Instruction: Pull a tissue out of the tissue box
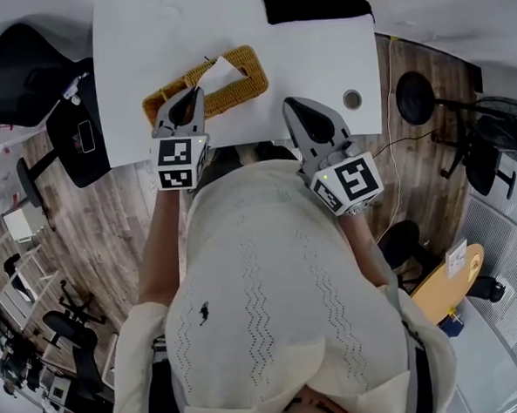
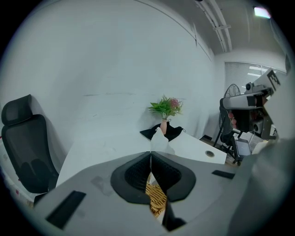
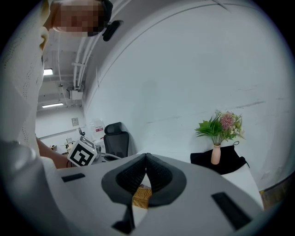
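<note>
A woven yellow tissue box (image 1: 209, 89) lies on the white table (image 1: 311, 58), with a white tissue (image 1: 220, 70) sticking up from its slot. My left gripper (image 1: 196, 92) hovers over the box's near left part with its jaws shut on nothing. In the left gripper view the closed jaws (image 2: 150, 155) point at the tissue (image 2: 159, 141), with the box (image 2: 156, 198) below them. My right gripper (image 1: 290, 103) is shut and empty, to the right of the box above the table's near edge. Through its closed jaws (image 3: 146, 157) a corner of the box (image 3: 142, 197) shows.
A vase of flowers (image 2: 164, 112) stands on a black cloth (image 2: 171, 132) at the table's far side. A round cable hole (image 1: 351, 99) sits in the table at the right. Black office chairs (image 1: 80, 138) and a fan (image 1: 416, 96) flank the table.
</note>
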### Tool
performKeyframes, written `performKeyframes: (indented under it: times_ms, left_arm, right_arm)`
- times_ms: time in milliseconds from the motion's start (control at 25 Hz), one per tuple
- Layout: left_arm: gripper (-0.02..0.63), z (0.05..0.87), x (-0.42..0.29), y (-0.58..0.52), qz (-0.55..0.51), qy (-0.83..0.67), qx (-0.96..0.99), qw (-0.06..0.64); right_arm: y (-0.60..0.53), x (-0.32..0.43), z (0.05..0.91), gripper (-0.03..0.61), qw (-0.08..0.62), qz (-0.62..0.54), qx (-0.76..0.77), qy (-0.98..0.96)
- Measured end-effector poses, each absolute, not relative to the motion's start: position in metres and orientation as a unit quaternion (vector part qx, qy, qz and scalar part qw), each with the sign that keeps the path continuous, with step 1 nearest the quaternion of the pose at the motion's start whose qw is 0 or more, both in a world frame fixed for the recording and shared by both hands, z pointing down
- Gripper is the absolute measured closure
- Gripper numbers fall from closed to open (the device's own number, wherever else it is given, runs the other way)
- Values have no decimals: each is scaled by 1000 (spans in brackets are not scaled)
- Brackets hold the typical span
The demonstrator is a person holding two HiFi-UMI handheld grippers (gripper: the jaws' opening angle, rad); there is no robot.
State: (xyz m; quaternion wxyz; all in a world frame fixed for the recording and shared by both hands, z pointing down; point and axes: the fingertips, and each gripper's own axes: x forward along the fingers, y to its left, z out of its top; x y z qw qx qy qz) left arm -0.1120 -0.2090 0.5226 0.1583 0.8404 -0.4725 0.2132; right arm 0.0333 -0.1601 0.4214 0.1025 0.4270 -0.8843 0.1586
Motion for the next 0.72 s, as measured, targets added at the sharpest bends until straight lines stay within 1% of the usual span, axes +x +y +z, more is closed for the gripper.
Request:
performKeyframes:
  times_ms: [720]
  left_arm:
    - [601,497,-113,-197,168,-502,835,152]
  right_arm:
    - [-156,27,420,577,102,152,401,-898]
